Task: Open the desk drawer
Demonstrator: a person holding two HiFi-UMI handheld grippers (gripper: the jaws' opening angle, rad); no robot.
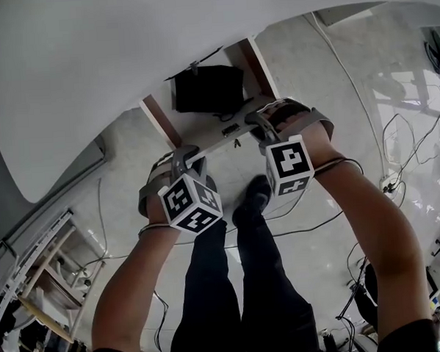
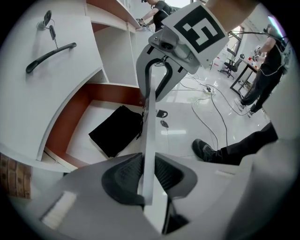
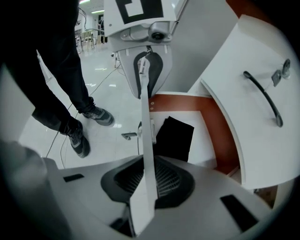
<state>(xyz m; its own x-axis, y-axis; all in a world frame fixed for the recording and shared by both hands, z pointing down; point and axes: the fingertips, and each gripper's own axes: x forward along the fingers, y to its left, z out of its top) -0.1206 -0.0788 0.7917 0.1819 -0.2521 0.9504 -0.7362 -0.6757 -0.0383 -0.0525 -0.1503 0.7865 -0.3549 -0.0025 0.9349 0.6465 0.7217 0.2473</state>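
Left gripper (image 2: 147, 177) and right gripper (image 3: 150, 180) are each pinched down onto the top edge of the drawer front (image 2: 149, 133). The pads are closed on the thin white panel from both faces, nothing else is in the jaws, and both point steeply down. From the left gripper the panel runs straight ahead to the right gripper, so the two grips sit apart along one edge. The drawer (image 1: 201, 99) looks partly out from under the desk top (image 1: 125, 59). A black pouch (image 2: 115, 131) lies on its floor on the inner side of both jaws, just past the panel. To do the rest well, I'd pull both hands back together, level and in line with the brown drawer sides (image 2: 70, 126). If one hand leads, the box racks and binds. Pull only along the travel. Any downward or twisting load levers a thin panel, and a pinch on a smooth painted edge will likely slide off before the drawer moves. Keep the pads deep over the edge, not on the lip. A key (image 2: 161, 114) hangs on the outer face between the two grippers, so keep the outer jaws away from it. The person's legs and shoes (image 3: 77, 136) stand close on that outer side, so they need to step back as it comes. Ease off near the end stop. The handled cabinet door (image 3: 262, 96) well off to the side isn't part of this.
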